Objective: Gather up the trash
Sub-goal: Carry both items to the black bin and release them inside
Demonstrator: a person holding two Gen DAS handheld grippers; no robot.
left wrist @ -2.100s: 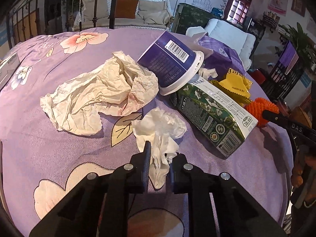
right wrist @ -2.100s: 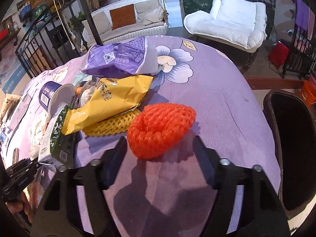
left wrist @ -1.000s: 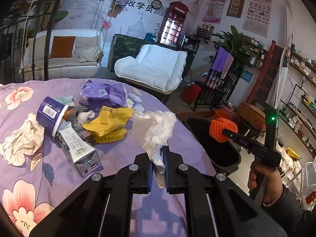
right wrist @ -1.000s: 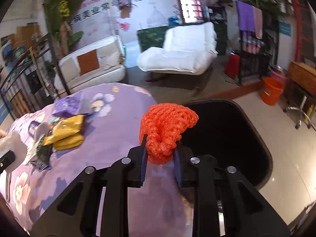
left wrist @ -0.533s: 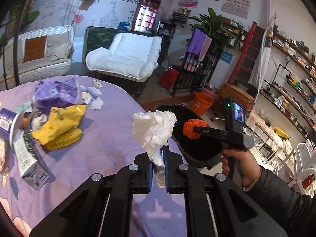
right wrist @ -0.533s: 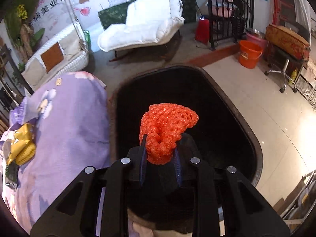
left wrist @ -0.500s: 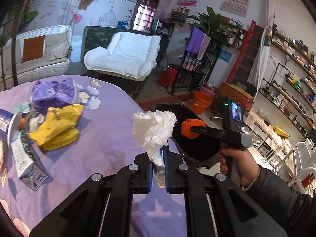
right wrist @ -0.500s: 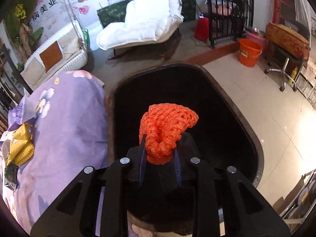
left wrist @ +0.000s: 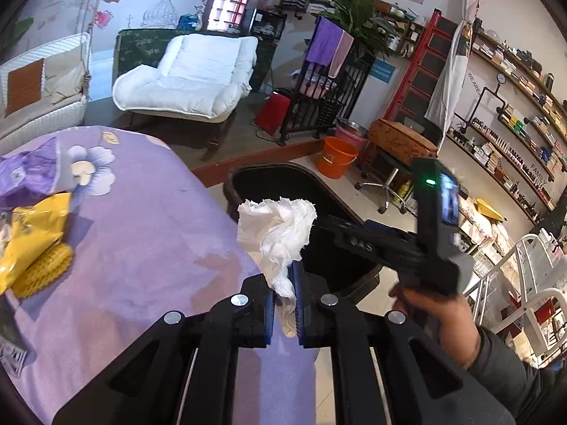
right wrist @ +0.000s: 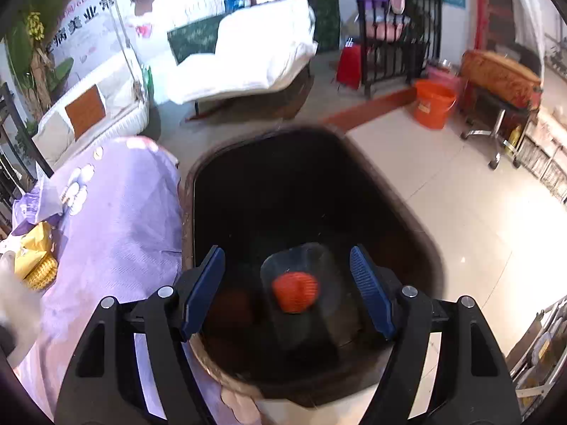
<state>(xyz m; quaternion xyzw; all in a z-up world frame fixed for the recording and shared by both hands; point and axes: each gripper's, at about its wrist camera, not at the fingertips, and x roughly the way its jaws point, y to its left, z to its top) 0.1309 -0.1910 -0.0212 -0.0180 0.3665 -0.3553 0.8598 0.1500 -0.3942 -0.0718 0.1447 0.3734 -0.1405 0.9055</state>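
On the left of the purple flowered tabletop the yellow snack bag and yellow foam net lie unsorted, with a purple wrapper behind them. The left claw is clamped on a crumpled white tissue, which sits at the tabletop's edge rather than over the black bin; if it were let go from here it would likely land on the cloth or floor, and the right claw's body crosses the path to the bin, so a bump is possible. The right claw stands wide with nothing between its pads, its jaws having just been opening, and the orange foam net lies down inside the bin. Only the right wrist view sees into the bin and the dropped net; only the left wrist view shows the tissue in its grip and the person's hand on the other tool
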